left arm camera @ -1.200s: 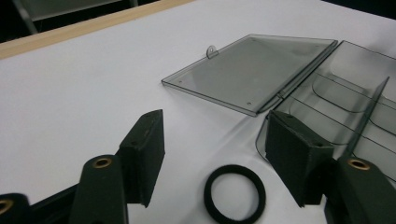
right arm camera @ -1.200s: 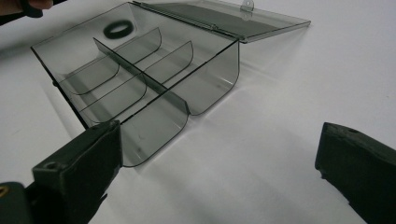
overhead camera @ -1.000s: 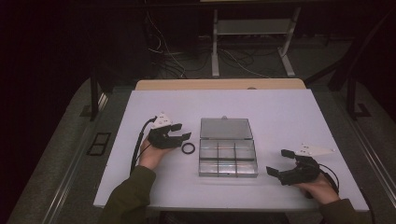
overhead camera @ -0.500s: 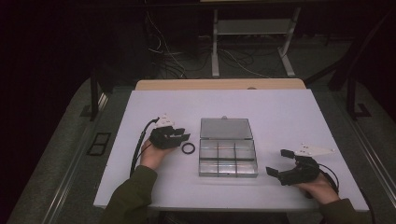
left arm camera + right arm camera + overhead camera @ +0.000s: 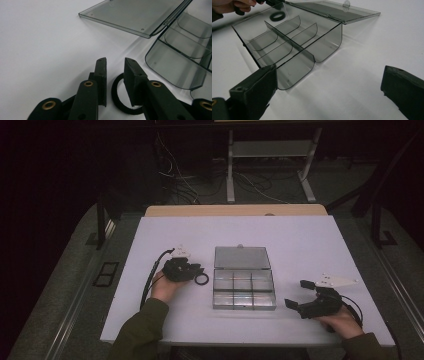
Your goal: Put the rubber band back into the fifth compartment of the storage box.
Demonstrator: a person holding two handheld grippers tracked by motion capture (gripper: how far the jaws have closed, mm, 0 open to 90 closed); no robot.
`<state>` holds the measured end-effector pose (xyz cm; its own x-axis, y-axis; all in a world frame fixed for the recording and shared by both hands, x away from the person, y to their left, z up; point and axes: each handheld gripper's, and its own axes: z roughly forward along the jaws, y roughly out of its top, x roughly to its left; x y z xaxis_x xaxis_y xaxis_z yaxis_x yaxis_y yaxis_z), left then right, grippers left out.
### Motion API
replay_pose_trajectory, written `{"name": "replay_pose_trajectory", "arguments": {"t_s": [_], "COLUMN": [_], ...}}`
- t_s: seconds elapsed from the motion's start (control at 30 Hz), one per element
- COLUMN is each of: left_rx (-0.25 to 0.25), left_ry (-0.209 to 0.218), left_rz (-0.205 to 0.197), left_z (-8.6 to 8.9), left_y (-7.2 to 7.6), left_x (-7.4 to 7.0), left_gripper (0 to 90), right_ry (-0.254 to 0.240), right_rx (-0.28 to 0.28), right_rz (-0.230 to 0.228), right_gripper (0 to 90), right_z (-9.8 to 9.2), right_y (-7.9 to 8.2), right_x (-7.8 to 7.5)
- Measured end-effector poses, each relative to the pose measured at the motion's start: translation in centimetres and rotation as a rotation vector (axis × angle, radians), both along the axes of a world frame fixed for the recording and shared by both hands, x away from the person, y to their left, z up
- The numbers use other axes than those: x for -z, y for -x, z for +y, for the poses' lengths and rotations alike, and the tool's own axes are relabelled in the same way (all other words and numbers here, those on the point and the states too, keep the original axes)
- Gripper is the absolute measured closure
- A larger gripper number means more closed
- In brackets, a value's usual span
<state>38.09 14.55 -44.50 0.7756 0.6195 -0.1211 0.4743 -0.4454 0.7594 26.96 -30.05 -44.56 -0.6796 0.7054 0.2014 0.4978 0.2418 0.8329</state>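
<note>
A small black ring (image 5: 201, 279) lies flat on the white table (image 5: 165, 240), just left of a clear compartment box (image 5: 244, 307) whose lid (image 5: 242, 257) lies open behind it. My left gripper (image 5: 198, 272) is down at the ring. In the left gripper view its jaws (image 5: 115, 61) have just been closing and stand narrow astride the near rim of the ring (image 5: 117, 100). A slit still shows beside the left pad. My right gripper (image 5: 297, 293) rests open, right of the box, with nothing between its jaws (image 5: 328, 70). The ring (image 5: 277, 16) shows through the box (image 5: 294, 67).
The box compartments look empty. A tan table edge (image 5: 235, 210) runs along the far side. Beyond it are a metal stand (image 5: 270, 150) and cables on the dark floor. A person's sleeves enter from the bottom.
The left gripper's jaws have narrowed from a wide spread to a slim gap at the ring. The ring, the box and the right gripper have stayed put.
</note>
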Motion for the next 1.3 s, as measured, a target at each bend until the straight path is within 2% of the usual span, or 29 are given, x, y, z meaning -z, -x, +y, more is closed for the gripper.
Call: {"name": "replay_pose_trajectory", "arguments": {"t_s": [0.13,0.47,1.3], "left_rx": [0.016,0.019,0.017], "left_ry": [-0.028,-0.061,-0.074], "left_rz": [0.003,0.019,0.021], "left_z": [0.01,-0.18,-0.37], "left_y": [-0.07,-0.06,0.13], "left_x": [0.09,0.4,0.46], "left_gripper": [74.7,78.2,86.0], "right_ry": [0.001,0.0,0.001], "right_rx": [0.0,0.001,-0.001], "right_rz": [0.001,0.004,0.002], "right_gripper": [0.6,0.6,0.6], "right_z": [0.0,-0.01,-0.03], "right_y": [-0.02,-0.04,0.0], "right_x": [0.01,0.01,-0.01]}}
